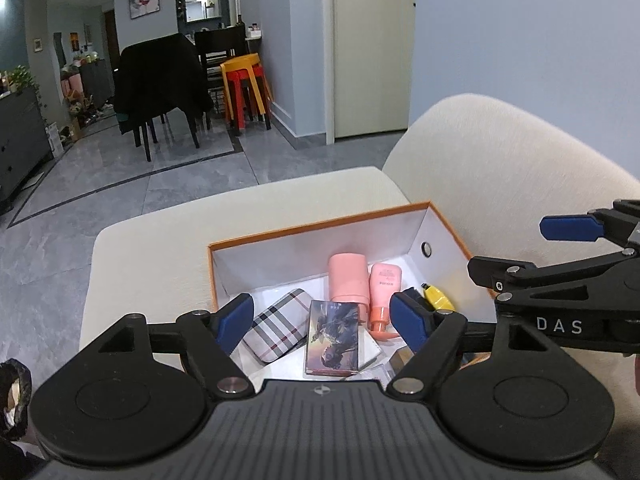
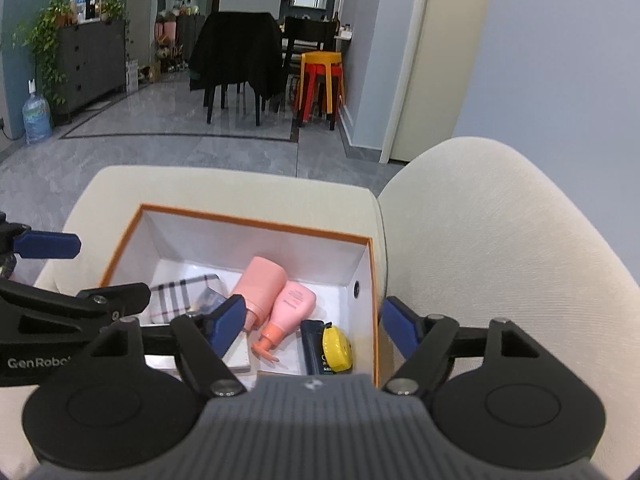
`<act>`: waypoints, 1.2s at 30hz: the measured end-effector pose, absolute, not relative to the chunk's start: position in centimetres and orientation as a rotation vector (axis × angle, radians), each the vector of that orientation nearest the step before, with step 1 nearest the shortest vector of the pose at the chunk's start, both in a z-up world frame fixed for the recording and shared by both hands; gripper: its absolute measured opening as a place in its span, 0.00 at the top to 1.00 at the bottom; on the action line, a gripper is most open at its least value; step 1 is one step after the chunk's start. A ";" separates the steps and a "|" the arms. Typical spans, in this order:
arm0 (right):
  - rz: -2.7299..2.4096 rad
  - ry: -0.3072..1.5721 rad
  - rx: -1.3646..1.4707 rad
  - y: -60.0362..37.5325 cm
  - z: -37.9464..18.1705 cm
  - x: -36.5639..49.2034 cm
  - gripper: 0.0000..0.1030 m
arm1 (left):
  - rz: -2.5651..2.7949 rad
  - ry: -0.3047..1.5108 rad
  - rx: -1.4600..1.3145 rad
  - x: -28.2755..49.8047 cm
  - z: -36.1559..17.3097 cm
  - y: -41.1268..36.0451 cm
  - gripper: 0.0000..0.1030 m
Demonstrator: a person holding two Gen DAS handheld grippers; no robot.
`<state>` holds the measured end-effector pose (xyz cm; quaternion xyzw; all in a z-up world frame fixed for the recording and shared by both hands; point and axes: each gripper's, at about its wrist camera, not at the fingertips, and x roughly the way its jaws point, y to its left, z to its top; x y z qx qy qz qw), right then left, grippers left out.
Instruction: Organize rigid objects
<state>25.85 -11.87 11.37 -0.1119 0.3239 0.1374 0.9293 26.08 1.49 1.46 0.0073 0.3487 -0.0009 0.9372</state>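
Note:
An orange-rimmed white box (image 1: 312, 229) (image 2: 256, 222) stands on a cream sofa seat. Inside lie a plaid case (image 1: 276, 326) (image 2: 176, 296), a picture-printed flat box (image 1: 334, 334), two pink bottles (image 1: 348, 280) (image 2: 294, 306), a yellow object (image 1: 438, 298) (image 2: 336, 346) and a dark tube (image 2: 314, 346). My left gripper (image 1: 324, 322) hovers above the box, jaws wide apart, nothing between the pads. My right gripper (image 2: 312, 326) hangs over the box's right end, also open and holding nothing. Each gripper shows at the edge of the other's view.
The cream sofa backrest (image 2: 500, 240) rises right of the box. Beyond the seat's front edge lies grey tiled floor (image 1: 120, 200). Farther off stand a dining chair draped in black (image 2: 236, 56), stacked yellow and red stools (image 2: 320, 80) and a dark sideboard (image 2: 92, 64).

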 end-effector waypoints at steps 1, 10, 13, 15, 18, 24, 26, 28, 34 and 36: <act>0.283 0.659 -0.224 -11.9 11.8 25.5 0.26 | 0.002 0.707 0.011 25.8 1.6 1.5 0.09; 0.291 0.628 -0.161 -12.8 13.3 22.4 0.18 | 0.009 0.677 -0.042 22.9 2.4 2.0 0.07; 0.283 0.643 -0.134 -13.1 12.9 21.7 0.16 | 0.008 0.688 -0.097 22.2 1.8 2.5 0.06; 0.280 0.653 -0.114 -13.3 12.6 21.3 0.15 | 0.018 0.683 -0.129 21.5 1.4 2.8 0.02; 0.273 0.659 -0.083 -13.7 12.1 20.7 0.12 | 0.031 0.691 -0.162 20.8 0.8 3.2 0.01; 0.305 0.634 -0.058 -13.9 10.3 19.7 0.03 | 0.150 0.711 -0.147 20.3 -0.9 4.3 0.01; 0.306 0.638 -0.059 -13.7 9.7 19.5 0.03 | 0.170 0.720 -0.151 20.0 -1.5 4.7 0.01; 0.301 0.645 -0.060 -13.4 9.0 19.3 0.03 | 0.185 0.730 -0.160 19.6 -2.1 4.9 0.01; 0.312 0.679 -0.061 -12.6 7.2 18.9 0.03 | 0.195 0.749 -0.167 19.0 -3.9 4.4 0.01; 0.309 0.683 -0.070 -12.4 6.9 18.9 0.03 | 0.190 0.756 -0.170 19.0 -4.3 4.2 0.01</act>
